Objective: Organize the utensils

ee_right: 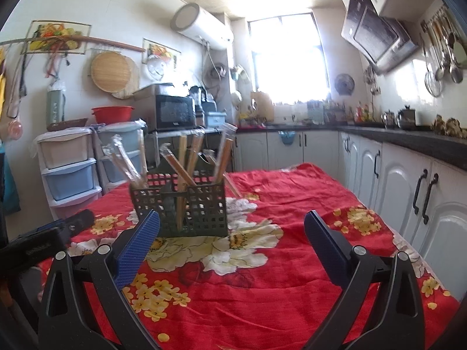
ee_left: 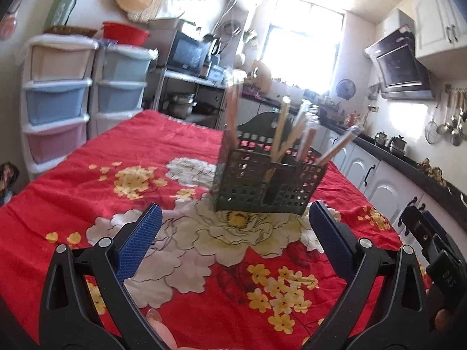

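Note:
A dark green perforated utensil basket (ee_left: 267,179) stands on the red flowered tablecloth (ee_left: 140,151). Several plastic-wrapped wooden chopsticks (ee_left: 284,129) stand in its compartments, leaning outward. My left gripper (ee_left: 233,224) is open and empty, just short of the basket, which sits ahead between the blue fingers. In the right wrist view the basket (ee_right: 186,207) and chopsticks (ee_right: 186,157) are ahead to the left, behind the left blue finger (ee_right: 137,248). My right gripper (ee_right: 232,233) is open and empty over the cloth (ee_right: 292,233).
Plastic drawer units (ee_left: 58,102) stand left of the table. White cabinets with a dark counter (ee_right: 408,143) run along the right. The right gripper body shows at the left view's right edge (ee_left: 432,242); the left gripper body shows at the right view's left edge (ee_right: 43,242).

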Tool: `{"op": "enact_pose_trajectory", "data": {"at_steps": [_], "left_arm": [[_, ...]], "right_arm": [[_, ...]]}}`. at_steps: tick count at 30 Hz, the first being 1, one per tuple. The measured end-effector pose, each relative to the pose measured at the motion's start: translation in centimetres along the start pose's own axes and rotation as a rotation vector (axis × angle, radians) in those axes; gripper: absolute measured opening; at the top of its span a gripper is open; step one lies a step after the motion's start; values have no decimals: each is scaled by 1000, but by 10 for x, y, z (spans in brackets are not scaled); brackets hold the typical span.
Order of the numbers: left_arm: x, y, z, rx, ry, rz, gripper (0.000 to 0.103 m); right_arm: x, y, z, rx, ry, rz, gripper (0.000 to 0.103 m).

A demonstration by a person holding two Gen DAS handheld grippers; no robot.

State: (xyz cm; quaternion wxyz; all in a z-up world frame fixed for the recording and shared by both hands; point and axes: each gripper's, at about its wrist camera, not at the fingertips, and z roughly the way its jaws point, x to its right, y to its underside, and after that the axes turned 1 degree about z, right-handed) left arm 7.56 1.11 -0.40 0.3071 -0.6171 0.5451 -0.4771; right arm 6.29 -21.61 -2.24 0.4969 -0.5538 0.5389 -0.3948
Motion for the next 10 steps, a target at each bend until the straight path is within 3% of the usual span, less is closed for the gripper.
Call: {"op": "enact_pose_trajectory", "data": {"at_steps": [4, 6, 10], "left_arm": [[-32, -24, 6, -76, -70, -78, 93], [-57, -43, 15, -120, -164, -65, 93], [-104, -68, 46, -216, -425, 12, 93]], "right_arm": [[18, -13, 28, -151, 97, 8, 97], [33, -18, 49, -245, 160, -7, 97], [63, -19, 93, -400, 220, -47, 97]]}}
